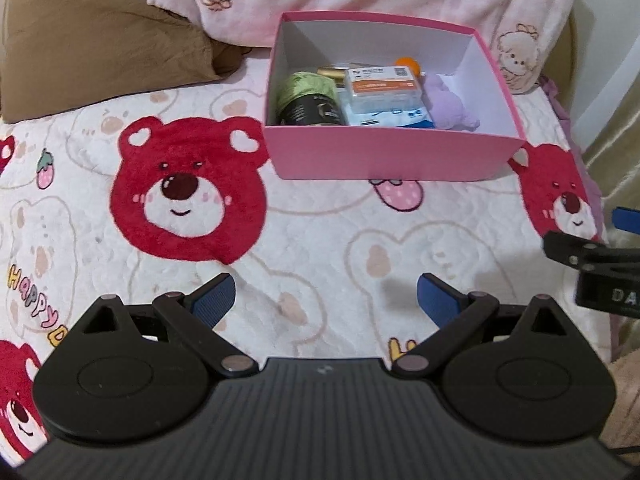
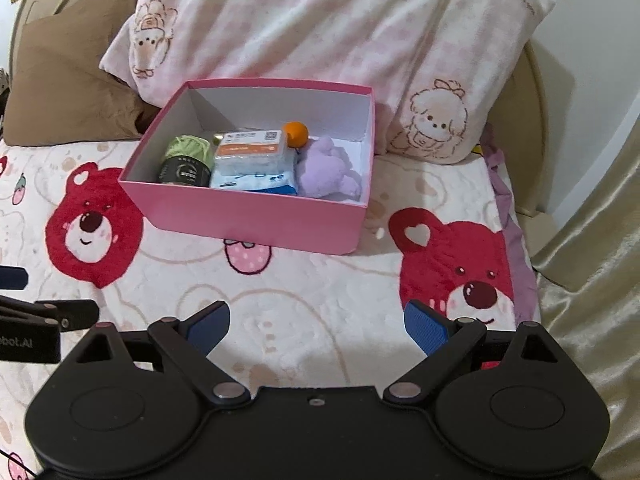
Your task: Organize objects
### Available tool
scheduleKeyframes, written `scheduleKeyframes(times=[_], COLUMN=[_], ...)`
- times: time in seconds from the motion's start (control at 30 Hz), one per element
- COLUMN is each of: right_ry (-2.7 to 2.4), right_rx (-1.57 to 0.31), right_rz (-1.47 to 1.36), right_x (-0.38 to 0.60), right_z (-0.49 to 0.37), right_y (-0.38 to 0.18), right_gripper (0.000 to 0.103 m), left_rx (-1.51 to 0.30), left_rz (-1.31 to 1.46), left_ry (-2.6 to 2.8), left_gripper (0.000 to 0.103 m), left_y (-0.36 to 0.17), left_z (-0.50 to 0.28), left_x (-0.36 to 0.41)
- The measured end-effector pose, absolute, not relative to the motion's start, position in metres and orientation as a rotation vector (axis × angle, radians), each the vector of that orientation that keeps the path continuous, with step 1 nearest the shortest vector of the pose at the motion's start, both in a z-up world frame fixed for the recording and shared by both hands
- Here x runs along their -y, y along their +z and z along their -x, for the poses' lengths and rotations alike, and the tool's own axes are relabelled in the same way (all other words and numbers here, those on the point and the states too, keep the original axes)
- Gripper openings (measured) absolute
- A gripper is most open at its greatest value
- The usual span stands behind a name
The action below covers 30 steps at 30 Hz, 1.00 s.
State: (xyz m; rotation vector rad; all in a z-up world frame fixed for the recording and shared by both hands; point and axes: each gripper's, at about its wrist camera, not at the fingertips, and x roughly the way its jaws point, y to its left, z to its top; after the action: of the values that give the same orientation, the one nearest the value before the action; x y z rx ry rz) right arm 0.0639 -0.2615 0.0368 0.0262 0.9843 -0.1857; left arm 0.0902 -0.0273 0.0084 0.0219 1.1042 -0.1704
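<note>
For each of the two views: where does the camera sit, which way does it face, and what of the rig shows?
Left wrist: behind the open left tool, facing the pink box on the bedspread; the right tool shows at right.
Right wrist: behind the open right tool, facing the box from its right; the left tool shows at left.
Shared: box, pillows.

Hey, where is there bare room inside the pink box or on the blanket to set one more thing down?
Inside the pink box, bare floor shows only at the right end, past the purple plush; the rest is crowded by the dark jar and tissue packs. On the blanket, the stretch between box and both open hand-held grippers is bare.
</note>
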Motion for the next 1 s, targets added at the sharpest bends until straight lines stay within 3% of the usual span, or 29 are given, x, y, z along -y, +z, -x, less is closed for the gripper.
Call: scheduleKeyframes(times=[1.0], right_ry=[-0.239], right_rx=[-0.990], right_rz=[-0.060], right_x=[0.262], right_z=[-0.046], right_y=[0.045], right_gripper=[0.096], left_rx=[-1.116], left_rz=[0.011], left_ry=[-0.178], left_gripper=[0.099], left_y=[0.012], left_z=[-0.083], left_x=[0.023])
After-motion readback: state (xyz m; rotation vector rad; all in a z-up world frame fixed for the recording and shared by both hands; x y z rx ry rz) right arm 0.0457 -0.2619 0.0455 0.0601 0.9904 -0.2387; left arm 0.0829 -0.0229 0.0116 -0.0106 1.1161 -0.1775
